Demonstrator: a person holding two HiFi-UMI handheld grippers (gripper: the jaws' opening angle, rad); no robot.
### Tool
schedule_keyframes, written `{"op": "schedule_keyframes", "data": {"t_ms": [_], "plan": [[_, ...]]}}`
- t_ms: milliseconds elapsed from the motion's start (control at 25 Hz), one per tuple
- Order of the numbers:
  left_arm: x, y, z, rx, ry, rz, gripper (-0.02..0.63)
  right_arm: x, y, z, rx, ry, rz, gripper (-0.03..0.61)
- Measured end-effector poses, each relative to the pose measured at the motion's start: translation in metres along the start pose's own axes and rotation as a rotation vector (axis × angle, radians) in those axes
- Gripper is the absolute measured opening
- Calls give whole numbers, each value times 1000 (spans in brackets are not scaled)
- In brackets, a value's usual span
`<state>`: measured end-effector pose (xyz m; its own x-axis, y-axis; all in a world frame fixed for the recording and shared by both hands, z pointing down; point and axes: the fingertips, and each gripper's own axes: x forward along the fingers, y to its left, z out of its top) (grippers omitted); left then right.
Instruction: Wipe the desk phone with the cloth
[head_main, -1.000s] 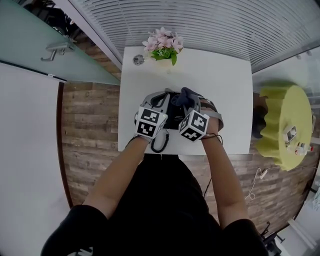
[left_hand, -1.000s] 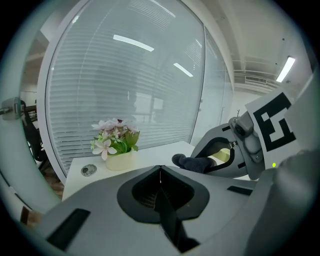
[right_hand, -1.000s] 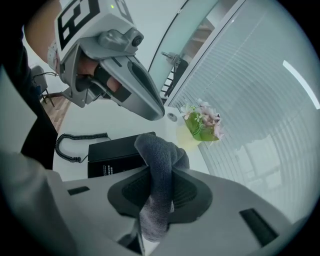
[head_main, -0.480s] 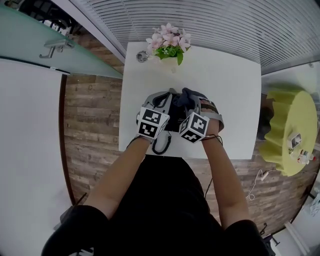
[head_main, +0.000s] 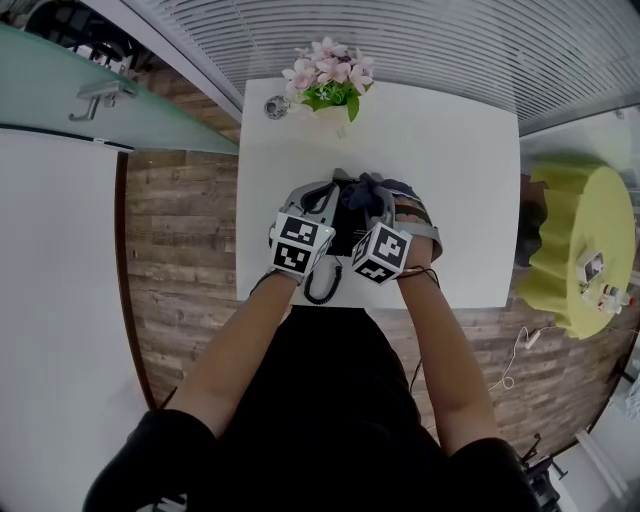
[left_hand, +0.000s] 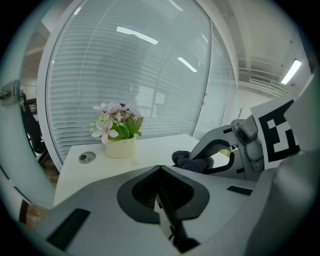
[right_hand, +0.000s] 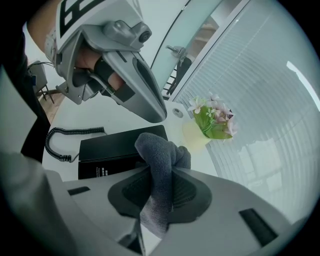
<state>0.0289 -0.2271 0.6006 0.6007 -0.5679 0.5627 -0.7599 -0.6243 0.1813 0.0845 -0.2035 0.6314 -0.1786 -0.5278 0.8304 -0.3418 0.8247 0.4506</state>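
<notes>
**Wiping a desk phone with a pinched cloth: risking a slide, a snag or a dropped cloth**

Looking steeply down at a black desk phone lying flat on a white table, near the middle and toward the front edge, partly hidden under 2 hand-held grippers. Also seeing a coiled cord trailing from the phone toward the table's front edge.

Pinching a dark grey cloth in the right gripper, jaws clamped on a bunched fold, with a rounded wad poking out past the tips over the phone's near edge. Not being able to tell whether touching the phone's top or hovering just above it.

Holding the left gripper just beside the right gripper, above the phone's left side, jaws pressed together with nothing visible between them. Seemingly not pinning the phone down.

Judging the risks from here:

- Pushing sideways with the wad on an unpinned phone, likely sliding it across the smooth table instead of cleaning it.
- Dragging the wad toward the front, possibly catching the coiled cord and tugging the phone along.
- Gripping only a narrow fold, possibly losing the cloth under a hard rub.
- Working with both grippers so close together, possibly knocking 1 against the other.
- Sweeping far toward the back, possibly nearing the pot of pink flowers, though standing well apart from the phone at the back edge right now.
</notes>
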Motion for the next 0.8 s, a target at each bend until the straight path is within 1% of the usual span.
{"op": "schedule_keyframes", "data": {"t_ms": [240, 800], "plan": [[-4, -6, -6, 5, 1, -16, 9, 0, 13, -1, 31, 8, 13, 93], [-19, -18, -26, 22, 17, -30, 9, -3, 45, -9, 52, 27, 43, 92]]}}
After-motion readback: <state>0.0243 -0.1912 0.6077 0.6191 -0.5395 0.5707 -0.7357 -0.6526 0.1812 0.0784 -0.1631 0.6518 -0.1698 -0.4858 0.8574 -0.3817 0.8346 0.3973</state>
